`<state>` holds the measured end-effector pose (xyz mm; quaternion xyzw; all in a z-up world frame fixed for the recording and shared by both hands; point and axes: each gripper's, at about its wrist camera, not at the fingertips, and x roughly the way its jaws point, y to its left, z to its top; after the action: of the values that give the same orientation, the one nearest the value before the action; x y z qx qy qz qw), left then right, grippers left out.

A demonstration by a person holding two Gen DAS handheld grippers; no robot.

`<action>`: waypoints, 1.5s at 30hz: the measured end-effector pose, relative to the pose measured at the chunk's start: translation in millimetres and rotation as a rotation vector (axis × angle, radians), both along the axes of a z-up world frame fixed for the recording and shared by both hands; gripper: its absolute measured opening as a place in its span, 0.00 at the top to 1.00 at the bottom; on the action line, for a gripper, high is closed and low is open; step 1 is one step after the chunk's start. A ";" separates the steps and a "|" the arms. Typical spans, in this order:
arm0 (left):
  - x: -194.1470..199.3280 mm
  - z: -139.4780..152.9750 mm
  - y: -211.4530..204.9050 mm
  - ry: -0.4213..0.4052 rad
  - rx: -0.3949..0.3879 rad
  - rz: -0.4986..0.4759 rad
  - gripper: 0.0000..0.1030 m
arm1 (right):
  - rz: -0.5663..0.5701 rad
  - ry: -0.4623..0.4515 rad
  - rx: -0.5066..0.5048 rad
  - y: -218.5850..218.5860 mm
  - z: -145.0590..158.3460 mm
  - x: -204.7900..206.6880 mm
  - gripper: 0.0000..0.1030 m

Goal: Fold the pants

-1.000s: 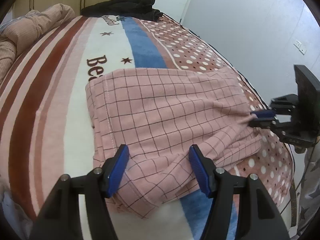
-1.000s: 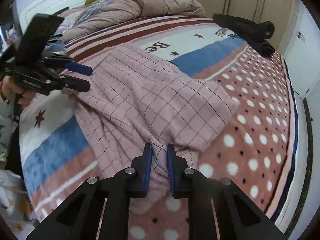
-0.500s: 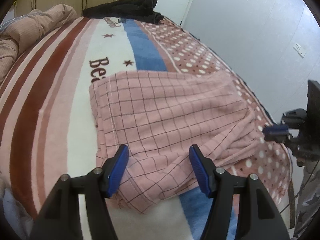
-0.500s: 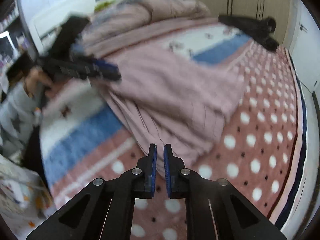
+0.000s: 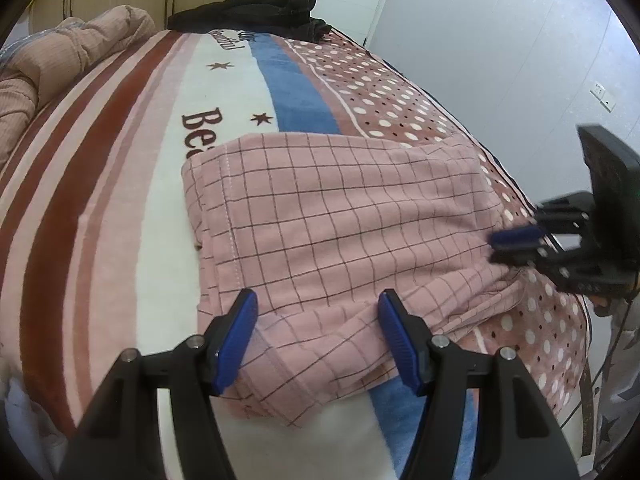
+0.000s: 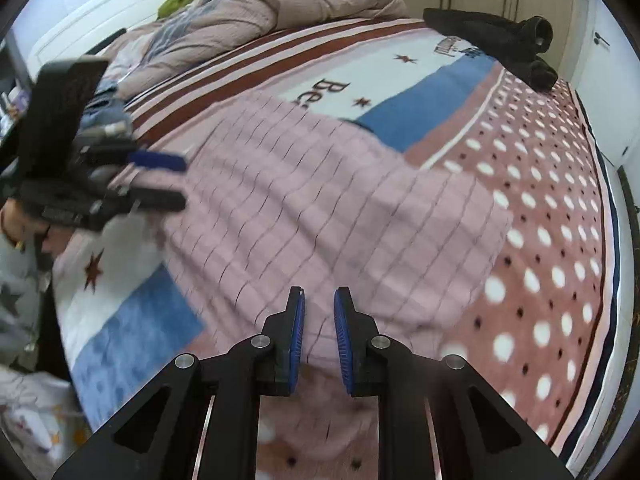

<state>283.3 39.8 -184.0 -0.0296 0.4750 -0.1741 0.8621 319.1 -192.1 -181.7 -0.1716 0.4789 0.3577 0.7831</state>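
Pink checked pants (image 5: 340, 220) lie folded in a rough rectangle on the patterned bed blanket (image 5: 120, 208). My left gripper (image 5: 317, 298) stands open over their near corner, its blue pads straddling the cloth without pressing it. In the right wrist view it shows at the left (image 6: 182, 182), by the pants' (image 6: 320, 200) left edge. My right gripper (image 6: 319, 294) hovers over the pants' near edge. Its jaws are opening, with a narrow gap and no cloth pinched between them. From the left wrist view it reaches in from the right (image 5: 494, 248) at the pants' right edge.
A black garment (image 5: 260, 12) lies at the bed's far end, also seen in the right wrist view (image 6: 492, 40). A bunched pink quilt (image 6: 280, 4) fills the head of the bed. A grey wall (image 5: 500, 60) runs along one side. A person's hand (image 6: 16, 220) holds the left gripper.
The right gripper let go of the pants' fabric, drew back off the cloth, then returned over its edge with jaws slightly parted. The left gripper stayed put and open.
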 end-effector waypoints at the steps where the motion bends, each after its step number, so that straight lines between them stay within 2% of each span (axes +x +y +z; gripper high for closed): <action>1: -0.2 -0.7 0.7 0.000 0.003 0.003 0.43 | 0.003 0.015 -0.004 -3.8 -1.8 -4.7 0.89; 6: -4.6 -4.3 2.3 -0.003 0.018 0.021 0.35 | -0.043 0.027 0.013 -9.8 -16.1 -15.9 0.89; 8: -9.0 -5.3 3.0 -0.008 0.038 0.021 0.28 | -0.032 0.022 0.012 -6.1 -20.6 -22.9 0.89; 9: -10.1 -6.1 3.0 -0.010 0.065 0.030 0.17 | -0.035 0.018 0.022 -6.3 -21.5 -26.2 0.89; 10: -10.0 -7.8 3.5 -0.009 0.096 0.042 0.15 | -0.042 0.019 0.032 -7.9 -22.2 -28.3 0.89; 11: -9.9 -9.8 4.5 -0.004 0.114 0.047 0.15 | -0.058 0.013 0.049 -9.8 -23.0 -28.9 0.89; 13: -10.0 -9.8 10.3 0.008 0.079 0.045 0.15 | -0.094 0.001 0.086 -12.9 -20.5 -29.2 0.87; 15: -8.8 -1.3 19.4 -0.006 0.024 0.060 0.15 | -0.118 -0.016 0.131 -17.3 -10.1 -30.4 0.78; 19: 5.9 14.2 40.3 -0.011 -0.100 0.114 0.15 | -0.167 -0.119 0.195 -29.7 26.6 -29.6 0.40; 20: 13.1 13.8 45.4 0.003 -0.142 0.131 0.15 | -0.184 -0.130 0.203 -32.9 32.5 -26.5 0.33; 21: 18.9 12.1 47.0 0.015 -0.167 0.142 0.15 | -0.215 -0.129 0.204 -36.1 36.2 -18.7 0.32; 23: 30.1 3.5 49.4 0.050 -0.211 0.171 0.15 | -0.282 -0.106 0.210 -44.3 33.7 -5.7 0.30; 25: 39.6 -9.9 49.6 0.096 -0.246 0.190 0.15 | -0.351 -0.046 0.237 -53.9 19.9 10.5 0.29; 29: 47.8 -36.5 48.4 0.176 -0.309 0.206 0.15 | -0.449 0.139 0.354 -74.1 -21.6 32.9 0.29; 32: 45.1 -40.0 41.7 0.165 -0.319 0.187 0.15 | -0.462 0.189 0.405 -75.1 -41.2 31.1 0.30; 33: 44.3 -40.0 39.4 0.170 -0.333 0.177 0.18 | -0.454 0.188 0.425 -73.2 -43.6 29.8 0.32; 35: 44.8 -39.6 33.0 0.183 -0.335 0.170 0.25 | -0.438 0.235 0.478 -67.9 -47.8 29.6 0.55; 37: 45.0 -37.8 27.2 0.180 -0.304 0.166 0.39 | -0.436 0.232 0.475 -58.0 -46.8 26.9 0.55; 38: 43.3 -35.0 23.2 0.177 -0.285 0.159 0.44 | -0.434 0.215 0.460 -54.5 -45.4 24.5 0.60; 40: 41.1 -27.8 21.2 0.165 -0.278 0.147 0.71 | -0.431 0.184 0.450 -47.9 -39.8 20.4 0.65; 43: 33.9 -6.1 20.1 0.118 -0.254 0.135 0.79 | -0.413 0.135 0.451 -41.2 -23.0 10.4 0.73; 45: 27.4 16.4 17.1 0.074 -0.242 0.124 0.81 | -0.388 0.096 0.451 -34.1 -5.1 2.3 0.75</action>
<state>310.7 56.8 -167.6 -0.1691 0.4793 -0.1754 0.8431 321.4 -226.2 -186.7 0.1186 0.4476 0.3064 0.8317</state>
